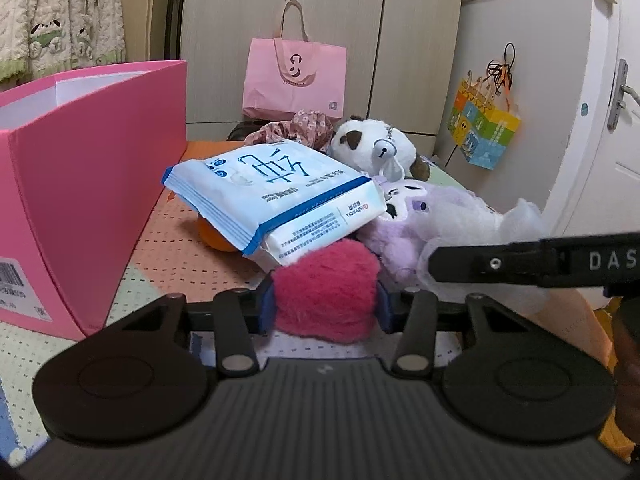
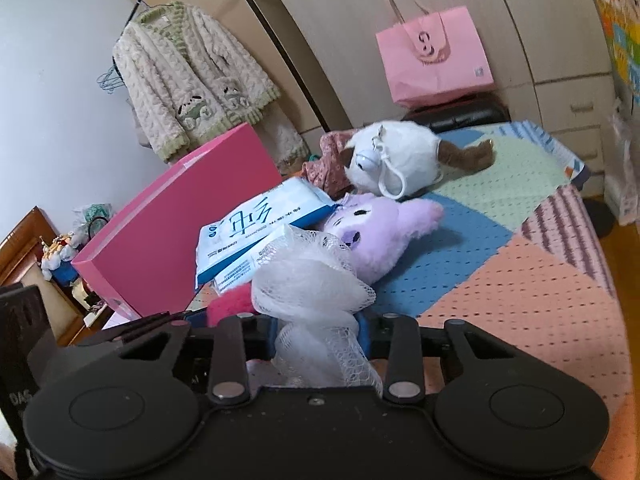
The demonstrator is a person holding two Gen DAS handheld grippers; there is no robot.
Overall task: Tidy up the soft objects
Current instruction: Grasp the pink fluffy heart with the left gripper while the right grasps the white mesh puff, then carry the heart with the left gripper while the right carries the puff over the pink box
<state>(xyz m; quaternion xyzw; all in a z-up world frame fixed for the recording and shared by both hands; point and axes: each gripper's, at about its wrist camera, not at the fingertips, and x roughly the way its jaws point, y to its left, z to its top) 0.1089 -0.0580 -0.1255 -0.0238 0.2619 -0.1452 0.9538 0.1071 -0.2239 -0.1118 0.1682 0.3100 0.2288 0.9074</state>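
Both claws are gripping soft items.
Your left claw (image 1: 326, 302) is clamping the pink fluffy ball (image 1: 326, 286); your right claw (image 2: 318, 332), level, is squeezing the white mesh pouf (image 2: 312, 292).

Clamped between the left gripper's (image 1: 326, 304) matt black plastic arms: a shaggy, deep-pink fuzzy ball (image 1: 326, 292). Pinched in the right gripper (image 2: 318, 326): a white mesh sponge (image 2: 312, 280) of gauzy netting. Just ahead, a glossy plastic-wrapped tissue pack (image 1: 276, 196) and a soft purple plush (image 2: 376, 236). Left of the grippers, a smooth matt pink cardboard box (image 1: 80, 184). Underneath, perforated foam mat (image 2: 520, 300).
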